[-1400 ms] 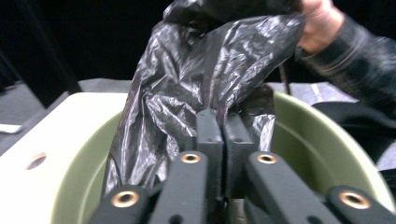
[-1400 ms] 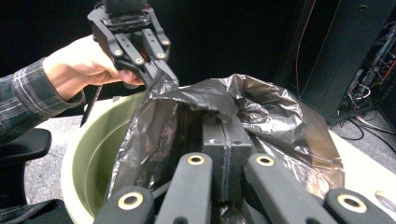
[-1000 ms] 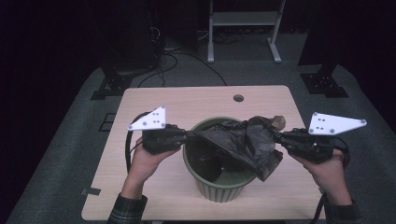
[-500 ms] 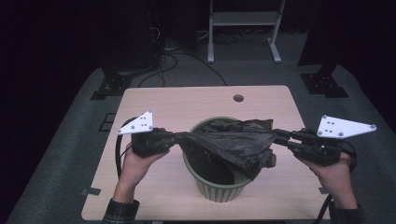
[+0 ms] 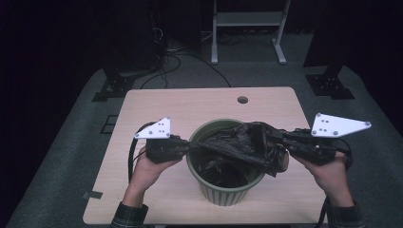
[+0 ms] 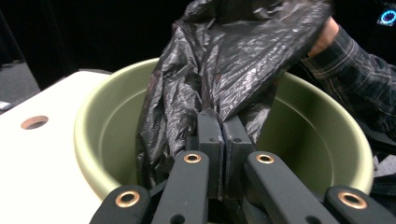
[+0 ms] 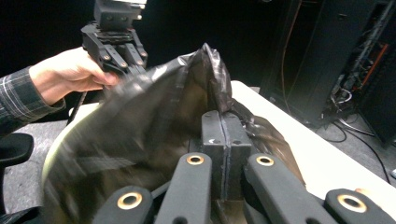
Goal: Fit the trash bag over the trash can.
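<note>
In the high view, a green bin [image 5: 227,187] stands on a light wooden table [image 5: 190,102], on the side near the person. A black plastic bag [image 5: 237,145] is stretched across the top of the bin, and part of it hangs down inside. The left gripper [image 5: 186,148] is at the left rim of the bin, and the left hand [image 5: 152,166] holds it from below. The right gripper [image 5: 272,138] is at the right rim of the bin, held by the right hand [image 5: 328,172]. Each gripper pinches one edge of the bag, so the bag is pulled flat between them. A small round hole [image 5: 243,99] in the table lies beyond the bin. In the left gripper view, the two black jaws are pressed together on a fold of the bag [image 6: 219,60], just over the near rim of the bin [image 6: 107,126]. The bag rises from the jaws and runs across the bin to the far side, where a checked sleeve [image 6: 355,60] shows. In the right gripper view, the jaws are pressed together on the bag's edge [image 7: 210,79] too. The bag looks blurry here. Past the bag, on the other side of the bin, the left hand [image 7: 70,70] holds the left gripper [image 7: 135,70], which grips the far edge of the bag.
</note>
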Demonstrator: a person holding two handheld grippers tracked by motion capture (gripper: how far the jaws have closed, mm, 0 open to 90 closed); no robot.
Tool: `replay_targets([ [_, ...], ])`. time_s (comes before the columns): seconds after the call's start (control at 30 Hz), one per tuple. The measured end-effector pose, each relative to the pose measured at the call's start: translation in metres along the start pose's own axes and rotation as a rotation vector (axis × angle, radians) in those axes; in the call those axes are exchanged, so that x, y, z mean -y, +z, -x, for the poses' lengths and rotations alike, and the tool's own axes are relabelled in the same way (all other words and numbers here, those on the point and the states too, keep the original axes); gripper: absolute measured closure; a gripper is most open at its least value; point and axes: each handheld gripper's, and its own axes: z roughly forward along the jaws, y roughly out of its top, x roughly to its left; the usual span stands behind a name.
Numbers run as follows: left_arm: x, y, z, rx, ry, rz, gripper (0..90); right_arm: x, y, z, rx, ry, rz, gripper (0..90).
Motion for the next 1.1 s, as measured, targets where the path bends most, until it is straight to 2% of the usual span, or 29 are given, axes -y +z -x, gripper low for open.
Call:
replay_targets([
  [0.13,-0.001,0.012,0.002,0.019,0.011,-0.02,88.2,-0.006,0.013,-0.004,-0.027,-0.012,-0.009,89.9],
  [0.23,-0.002,0.019,0.004,0.017,0.023,-0.041,87.7,-0.01,0.025,-0.008,-0.055,-0.02,-0.01,90.0],
  [0.33,-0.004,0.022,0.006,0.002,0.037,-0.05,81.3,-0.014,0.037,-0.01,-0.081,-0.022,-0.003,90.0],
  [0.5,-0.009,0.014,0.008,-0.033,0.039,-0.012,61.1,-0.021,0.053,-0.014,-0.107,-0.026,0.0,90.0],
  [0.6,-0.018,0.007,0.012,-0.037,0.055,0.018,54.6,-0.023,0.061,-0.016,-0.116,-0.035,-0.02,90.0],
  [0.7,-0.028,0.005,0.016,-0.033,0.075,0.039,51.9,-0.023,0.069,-0.019,-0.129,-0.042,-0.038,90.0],
  [0.83,-0.038,0.012,0.02,-0.024,0.092,0.038,48.5,-0.023,0.075,-0.022,-0.147,-0.039,-0.035,90.0],
  [0.97,-0.042,0.024,0.022,0.008,0.098,0.039,48.6,-0.024,0.077,-0.024,-0.155,-0.038,-0.032,90.0],
  [1.1,-0.043,0.026,0.023,0.038,0.089,0.081,49.1,-0.023,0.077,-0.024,-0.148,-0.041,-0.044,90.0],
])
